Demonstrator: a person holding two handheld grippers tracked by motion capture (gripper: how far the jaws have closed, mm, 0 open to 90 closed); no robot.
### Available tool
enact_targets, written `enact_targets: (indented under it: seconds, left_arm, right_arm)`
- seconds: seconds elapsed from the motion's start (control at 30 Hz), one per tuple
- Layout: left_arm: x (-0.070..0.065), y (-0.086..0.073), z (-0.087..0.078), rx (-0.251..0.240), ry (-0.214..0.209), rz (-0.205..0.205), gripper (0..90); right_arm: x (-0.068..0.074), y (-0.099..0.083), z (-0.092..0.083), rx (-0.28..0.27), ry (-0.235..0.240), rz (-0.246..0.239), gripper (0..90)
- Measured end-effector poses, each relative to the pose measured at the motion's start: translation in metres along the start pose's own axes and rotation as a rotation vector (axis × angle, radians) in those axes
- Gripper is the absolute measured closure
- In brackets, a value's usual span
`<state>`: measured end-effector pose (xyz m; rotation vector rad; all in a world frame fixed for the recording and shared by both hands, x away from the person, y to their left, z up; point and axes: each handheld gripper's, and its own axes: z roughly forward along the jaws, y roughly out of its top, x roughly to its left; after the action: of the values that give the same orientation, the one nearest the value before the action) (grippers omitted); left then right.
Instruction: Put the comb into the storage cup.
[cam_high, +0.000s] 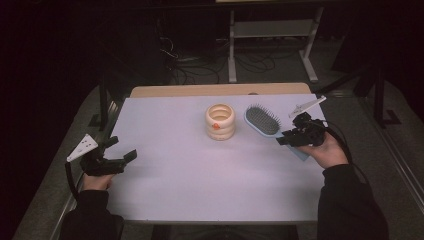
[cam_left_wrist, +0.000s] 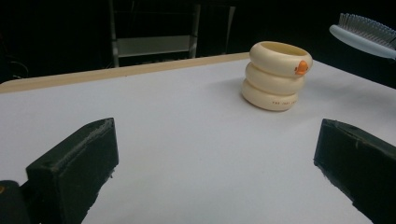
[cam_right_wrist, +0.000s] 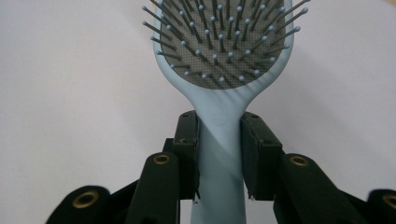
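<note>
While the light blue hairbrush (cam_right_wrist: 219, 126) is clamped by its handle between the jaws of the right hand-held gripper (cam_high: 292, 136), its bristled head is seen tilted up over the right part of the white counter (cam_high: 175, 175), bristles facing upward. In the right gripper view the two black jaws are pressed against either side of the handle just below the head. Just beside the brush head, toward the middle of the counter, a cream stack of three rings (cam_high: 220, 121) with a small orange mark is stood upright, apart from the brush. The left hand-held gripper (cam_high: 122, 152) is held near the left edge of the counter, its jaws spread wide with nothing between them. Bare counter is seen between it and the ring stack. Behind the counter, a metal frame (cam_high: 272, 30) and loose cables (cam_high: 200, 67) are seen on the dark floor.
</note>
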<state>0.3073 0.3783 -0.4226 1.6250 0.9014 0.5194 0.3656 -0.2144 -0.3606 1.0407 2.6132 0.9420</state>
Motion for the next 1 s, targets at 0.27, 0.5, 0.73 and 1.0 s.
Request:
enact_targets:
  seconds: [0.27, 0.5, 0.73, 1.0]
  left_arm:
    - [0.0, 0.005, 0.0, -0.024, -0.014, -0.008, 0.0]
    - [-0.004, 0.012, 0.005, -0.018, -0.034, 0.007, 0.0]
    - [-0.004, 0.016, 0.006, -0.01, -0.049, 0.019, 0.0]
    - [-0.005, 0.027, 0.01, 0.003, -0.067, 0.021, 0.0]
  right_arm:
    - [0.005, 0.011, -0.013, -0.023, -0.013, -0.023, 68.6]
    - [0.011, 0.022, -0.019, -0.052, -0.015, -0.047, 68.5]
    - [0.018, 0.034, -0.024, -0.057, -0.023, -0.065, 68.6]
    - [0.023, 0.048, -0.031, -0.076, -0.026, -0.087, 68.6]
